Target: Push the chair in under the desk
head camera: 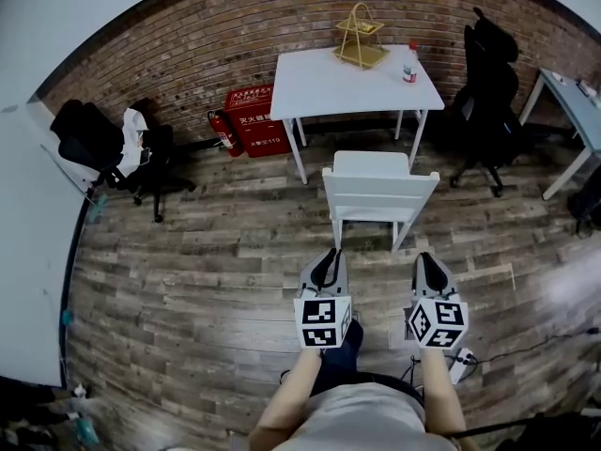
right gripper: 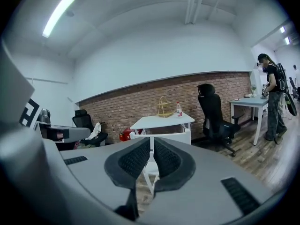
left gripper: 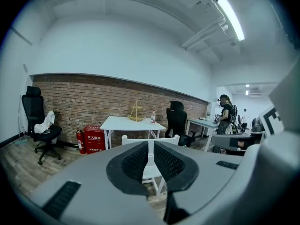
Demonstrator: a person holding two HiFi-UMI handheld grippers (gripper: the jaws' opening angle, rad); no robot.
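Looking down in the head view, the white chair (head camera: 380,194) stands on the plank floor (head camera: 188,252). It is pulled out from the near edge of the white tabletop (head camera: 319,87), with its slatted back toward the person. I judge the push not yet begun. The left gripper (head camera: 327,256) and right gripper (head camera: 430,261) hover just short of the back rail, apart from it, so the whole slide under is left. A wire basket (head camera: 360,38) and a bottle (head camera: 410,64) sit along the tabletop's far edge.

In the left gripper view, the ribbed dark pads meet with nothing between them. Beyond them are the chair's flat, square-edged rail and thin straight legs.

In the right gripper view, the jaws are likewise closed and empty. They aim at the smooth painted chair before the tabletop and a rough brick wall (right gripper: 140,102).
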